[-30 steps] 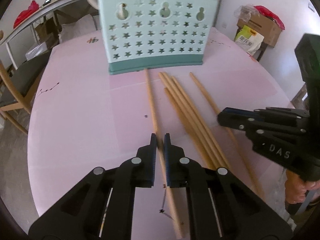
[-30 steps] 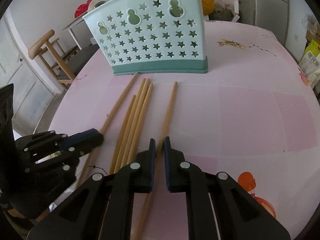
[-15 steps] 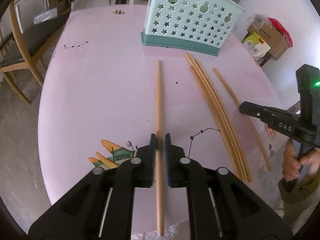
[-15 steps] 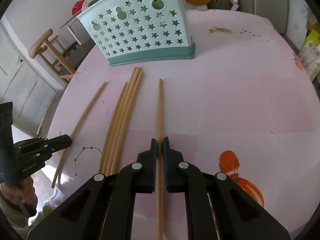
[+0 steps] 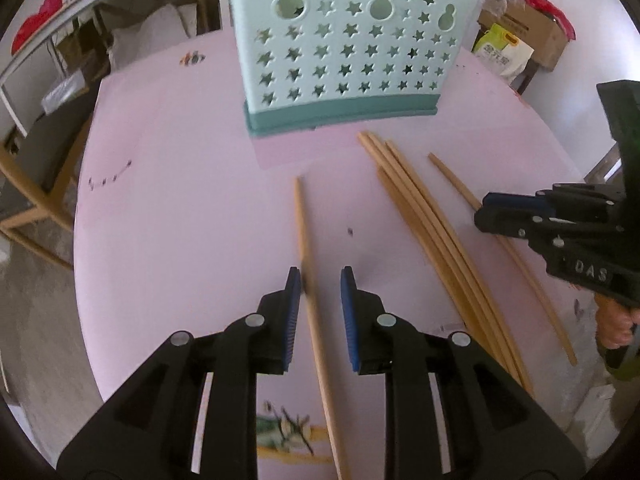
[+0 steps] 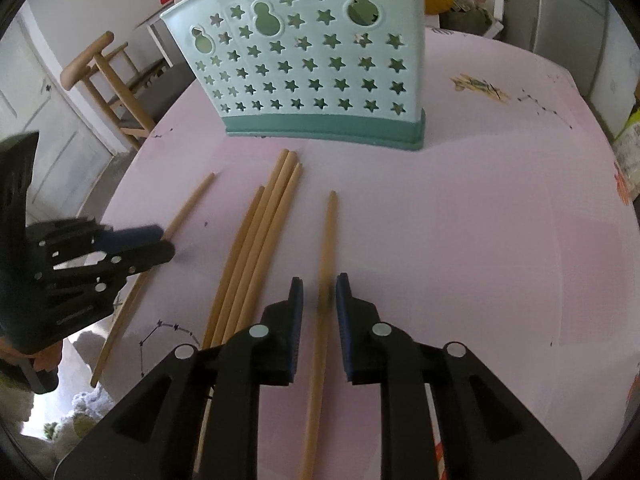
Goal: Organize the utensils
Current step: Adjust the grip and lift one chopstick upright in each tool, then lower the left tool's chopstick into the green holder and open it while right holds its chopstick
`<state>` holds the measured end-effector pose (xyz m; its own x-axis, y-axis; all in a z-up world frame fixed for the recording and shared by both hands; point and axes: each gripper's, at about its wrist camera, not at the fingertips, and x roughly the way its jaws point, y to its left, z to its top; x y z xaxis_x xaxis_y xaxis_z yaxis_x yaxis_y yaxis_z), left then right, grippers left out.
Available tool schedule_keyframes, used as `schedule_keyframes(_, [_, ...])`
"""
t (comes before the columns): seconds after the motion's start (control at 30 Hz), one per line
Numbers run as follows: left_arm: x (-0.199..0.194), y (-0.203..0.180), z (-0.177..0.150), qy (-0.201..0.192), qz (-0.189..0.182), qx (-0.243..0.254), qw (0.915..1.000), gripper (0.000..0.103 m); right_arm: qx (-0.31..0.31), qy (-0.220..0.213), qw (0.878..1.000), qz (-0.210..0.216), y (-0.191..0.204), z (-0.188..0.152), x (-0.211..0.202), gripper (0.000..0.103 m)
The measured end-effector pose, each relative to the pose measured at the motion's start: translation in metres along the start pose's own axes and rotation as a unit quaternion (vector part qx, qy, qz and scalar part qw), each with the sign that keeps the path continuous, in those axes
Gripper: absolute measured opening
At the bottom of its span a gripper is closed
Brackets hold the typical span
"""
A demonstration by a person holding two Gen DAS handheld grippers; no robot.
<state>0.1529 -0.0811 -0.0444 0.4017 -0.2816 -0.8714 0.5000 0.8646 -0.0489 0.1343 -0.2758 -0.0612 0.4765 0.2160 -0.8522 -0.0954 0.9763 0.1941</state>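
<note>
Left wrist view: the left gripper (image 5: 320, 276) is opening around a single chopstick (image 5: 305, 240), pads no longer pressing it.
The stick lies on the pink table (image 5: 180, 200) before the star-punched utensil holder (image 5: 340, 52); four chopsticks (image 5: 432, 228) lie just right.

Right wrist view: the right gripper (image 6: 319, 282) is likewise opening astride another lone chopstick (image 6: 328, 240).
The left gripper (image 6: 140, 242) hovers beside the leftmost stick (image 6: 188, 210).

wooden chopsticks (image 6: 256, 256) flat, star-holed holder (image 6: 312, 76) upright

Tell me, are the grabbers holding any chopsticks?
No. Left gripper and right gripper are opening, each with a loose chopstick between its jaws.
</note>
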Motion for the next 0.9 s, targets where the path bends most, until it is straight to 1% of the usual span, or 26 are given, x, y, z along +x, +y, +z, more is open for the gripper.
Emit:
schedule_keyframes(0.1, [0.006, -0.003, 0.011, -0.005, 0.013, 0.012, 0.9998, 0.018, -0.008, -0.003, 1.0, -0.006, 0.002, 0.006, 0.004, 0.017])
schedule_keyframes(0.2, [0.009, -0.002, 0.022, -0.006, 0.015, 0.009, 0.9998, 0.017, -0.009, -0.011, 1.0, -0.007, 0.0, 0.01, 0.007, 0.016])
schedule_keyframes(0.27, [0.011, 0.001, 0.026, -0.01, 0.019, 0.001, 0.9998, 0.009, -0.008, -0.017, 1.0, -0.01, -0.001, 0.012, 0.008, 0.014])
schedule_keyframes(0.33, [0.013, 0.004, 0.029, -0.014, 0.02, -0.009, 0.9997, 0.005, -0.002, -0.023, 1.0, -0.013, -0.002, 0.013, 0.009, 0.01])
schedule_keyframes(0.37, [0.014, 0.006, 0.03, -0.016, 0.018, -0.014, 0.9996, 0.005, 0.003, -0.026, 1.0, -0.01, -0.004, 0.013, 0.009, 0.007])
schedule_keyframes(0.4, [0.014, 0.007, 0.031, -0.019, 0.018, -0.018, 0.9995, 0.005, 0.014, -0.028, 1.0, -0.003, -0.007, 0.014, 0.009, 0.007])
schedule_keyframes(0.5, [0.014, 0.011, 0.033, -0.024, 0.013, -0.033, 0.9991, 0.004, 0.051, -0.034, 0.998, 0.021, -0.018, 0.014, 0.008, 0.006])
schedule_keyframes(0.57, [0.008, 0.015, 0.031, -0.032, 0.007, -0.043, 0.9985, 0.004, 0.07, -0.047, 0.996, 0.034, -0.024, 0.015, 0.001, 0.006])
schedule_keyframes(0.67, [-0.013, 0.022, 0.031, -0.062, -0.004, -0.053, 0.9967, 0.004, 0.077, -0.081, 0.993, 0.042, -0.027, 0.017, -0.019, 0.006])
schedule_keyframes(0.73, [-0.037, 0.029, 0.032, -0.095, -0.012, -0.061, 0.9936, 0.005, 0.079, -0.101, 0.991, 0.045, -0.027, 0.018, -0.032, 0.006])
schedule_keyframes(0.77, [-0.045, 0.031, 0.032, -0.105, -0.014, -0.063, 0.9924, 0.005, 0.083, -0.113, 0.989, 0.048, -0.028, 0.019, -0.041, 0.006])
schedule_keyframes(0.9, [-0.094, 0.044, 0.038, -0.17, -0.038, -0.078, 0.9817, 0.004, 0.093, -0.148, 0.983, 0.06, -0.031, 0.022, -0.065, 0.006])
